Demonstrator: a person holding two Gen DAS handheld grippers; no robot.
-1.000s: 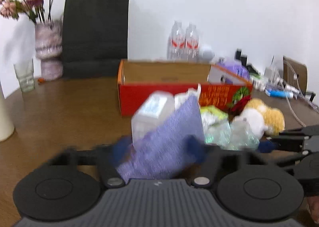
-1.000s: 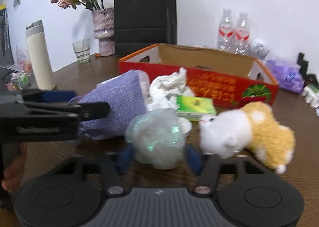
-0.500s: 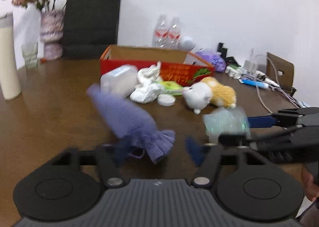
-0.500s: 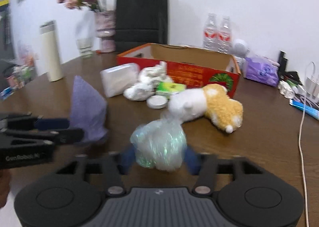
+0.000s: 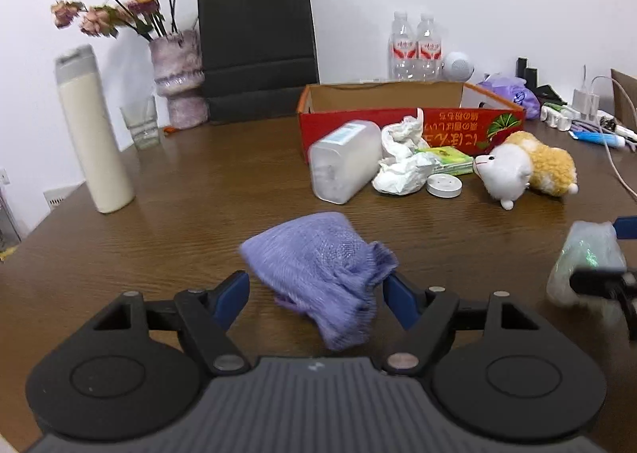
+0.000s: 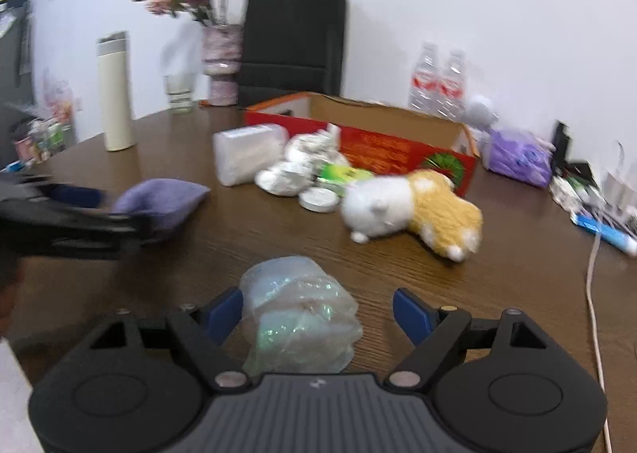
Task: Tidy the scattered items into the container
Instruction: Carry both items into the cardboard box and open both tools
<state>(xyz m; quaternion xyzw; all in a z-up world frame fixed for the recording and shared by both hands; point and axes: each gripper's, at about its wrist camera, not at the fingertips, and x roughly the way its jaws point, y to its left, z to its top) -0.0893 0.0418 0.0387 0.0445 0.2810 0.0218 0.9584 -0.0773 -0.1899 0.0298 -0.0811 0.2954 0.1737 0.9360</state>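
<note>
A: Our left gripper [image 5: 316, 289] stands wide open. The purple cloth [image 5: 318, 269] lies on the table [image 5: 191, 206] between its fingers; we cannot tell whether the right one touches the hem.

B: Our right gripper [image 6: 318, 311] is spread wide too. The plastic bag [image 6: 298, 325] sits between its fingers, against the left one, clear of the right.

A: The red box [image 5: 398, 122] is well ahead. In front of it lie the plastic tub [image 5: 344, 160], crumpled paper [image 5: 402, 162], round lid [image 5: 444, 186] and plush toy [image 5: 525, 170].
</note>
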